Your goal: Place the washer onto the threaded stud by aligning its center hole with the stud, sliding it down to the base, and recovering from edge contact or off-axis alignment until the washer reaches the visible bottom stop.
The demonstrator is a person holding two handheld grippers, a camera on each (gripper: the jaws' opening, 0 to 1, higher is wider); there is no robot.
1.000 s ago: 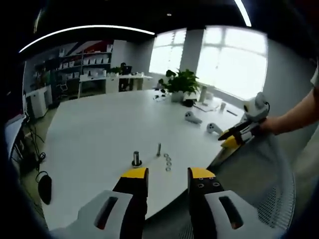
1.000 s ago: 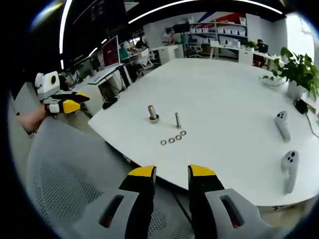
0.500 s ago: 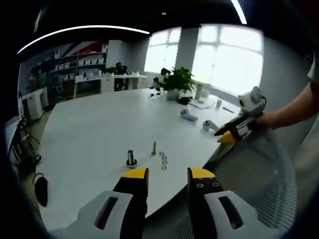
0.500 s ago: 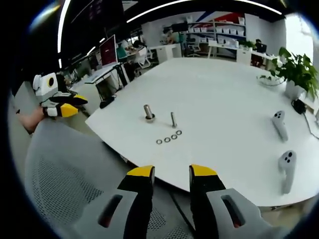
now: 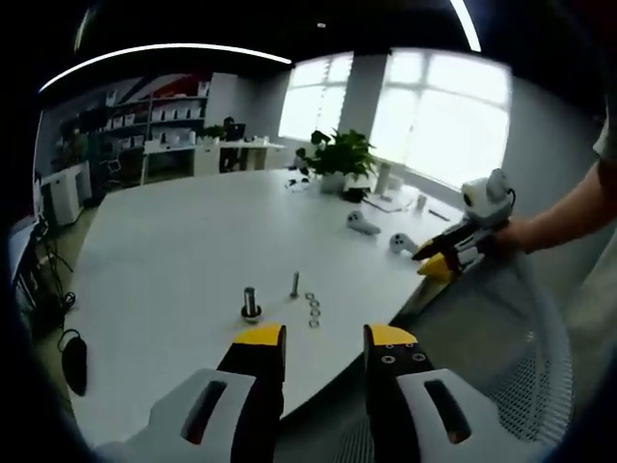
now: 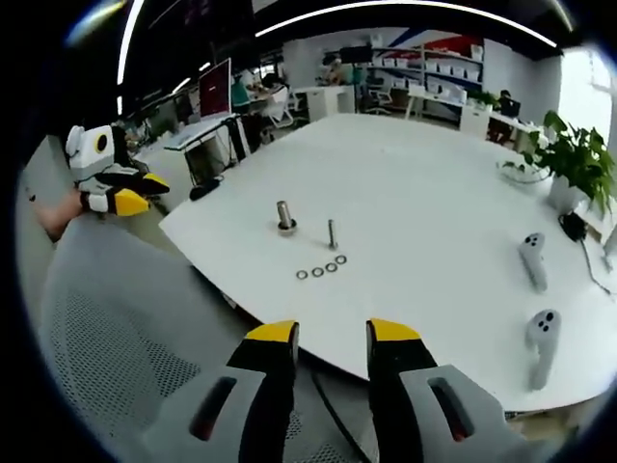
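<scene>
Both grippers hang off the near edge of the white table [image 6: 434, 193], above the mesh back of a chair [image 6: 116, 338], and neither has reached the work area. The left gripper [image 5: 321, 338] shows its two yellow-tipped jaws spread apart with nothing between them; the right gripper [image 6: 326, 333] is likewise parted and empty. In the left gripper view the right gripper appears to the right, held in a hand [image 5: 511, 236] beside the table edge; in the right gripper view the left gripper sits to the left, well apart from the parts.

The task parts are grouped near the table's near edge — a sensible layout, as both grippers can approach from the same side. Four washers [image 6: 321, 270] lie flat in a short row on the bare surface, none of them on a stud. Just beyond the row stands the slim threaded stud [image 6: 333, 233], upright. Beside it stands a thicker stud [image 6: 284, 215] on a wider base; whether it already carries a washer is too small to tell. In the left gripper view the washers [image 5: 313, 311] sit just beside the slim stud [image 5: 295, 284].

No tray, bin or box holds the washers — they rest loose on the table. The only vessel is a planter holding a leafy plant [image 5: 339, 154] far across the table. Two white controllers [image 6: 535, 289] lie well apart from the parts.

Judgement: the task has not begun; the next step is a washer pickup
</scene>
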